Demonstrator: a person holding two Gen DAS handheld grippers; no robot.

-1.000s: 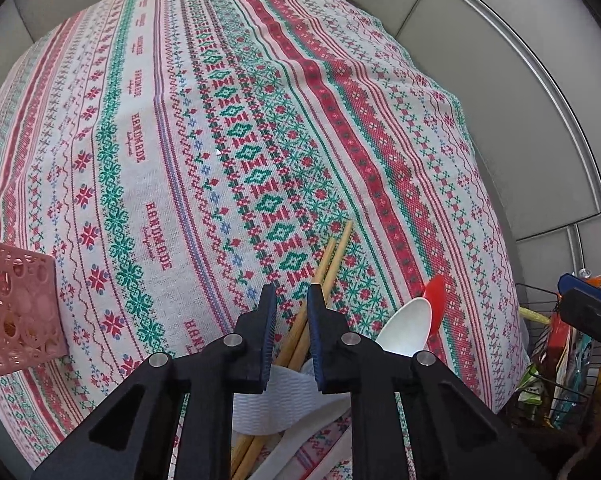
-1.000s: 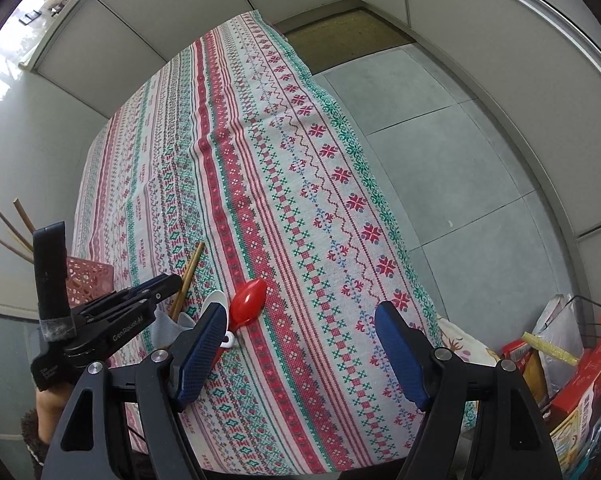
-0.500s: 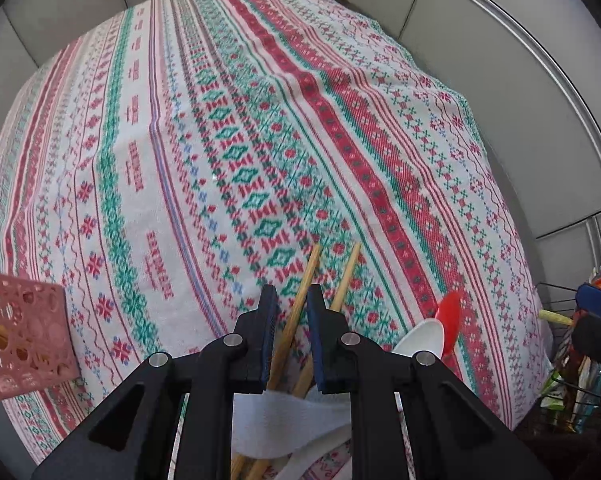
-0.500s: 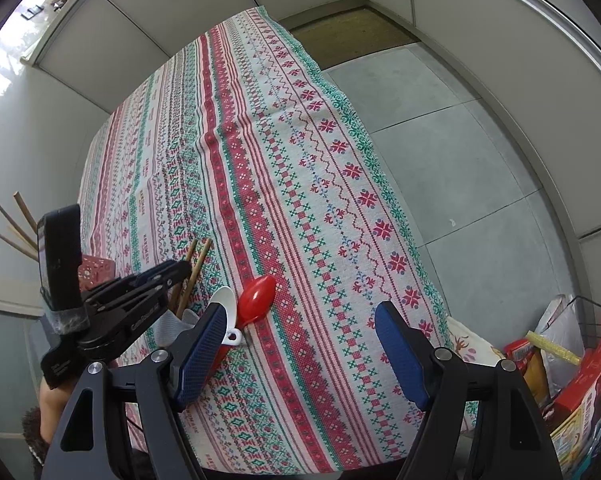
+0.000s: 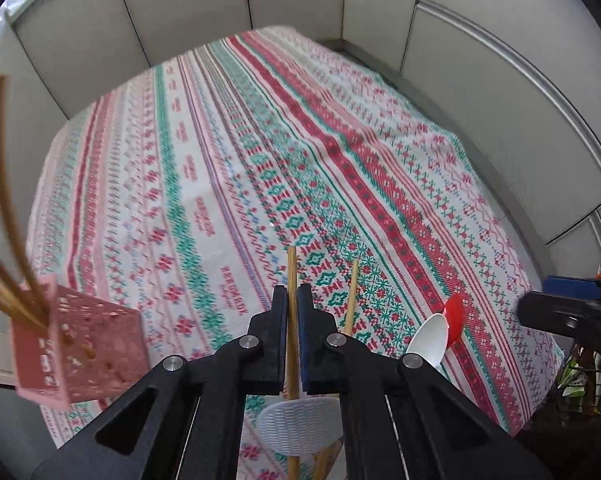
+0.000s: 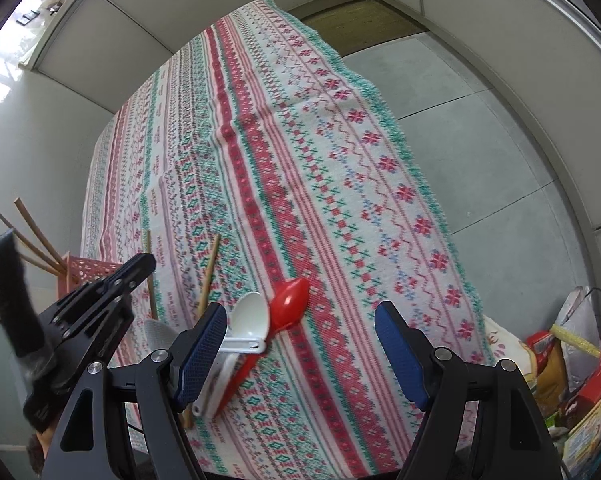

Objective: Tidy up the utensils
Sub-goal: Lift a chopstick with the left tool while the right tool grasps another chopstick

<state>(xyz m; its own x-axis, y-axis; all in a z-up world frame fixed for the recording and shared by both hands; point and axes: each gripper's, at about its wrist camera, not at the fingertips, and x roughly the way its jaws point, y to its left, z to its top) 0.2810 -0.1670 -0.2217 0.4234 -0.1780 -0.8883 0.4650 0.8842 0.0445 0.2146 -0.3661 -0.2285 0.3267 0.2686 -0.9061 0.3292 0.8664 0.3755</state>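
Note:
My left gripper (image 5: 292,300) is shut on a wooden chopstick (image 5: 292,264), held above the patterned tablecloth (image 5: 260,160). A second chopstick (image 5: 352,296) lies on the cloth just right of it. A white spoon (image 5: 430,340), a red spoon (image 5: 454,318) and a white slotted utensil (image 5: 300,424) lie near the front edge. A pink perforated holder (image 5: 80,352) with several chopsticks stands at the left. My right gripper (image 6: 300,344) is open and empty above the front edge, right of the red spoon (image 6: 290,300) and white spoon (image 6: 248,316). The left gripper (image 6: 140,266) shows there with the chopstick (image 6: 150,276).
Grey partition walls surround the table. The cloth (image 6: 300,160) hangs over the table's right side, with grey floor (image 6: 480,140) beyond. A wire basket with packaged goods (image 6: 572,364) stands at the lower right off the table.
My left gripper has lifted and tilted one chopstick up from the pair, which has spread apart. The pink holder has come further into view at the left. The right gripper stays open.

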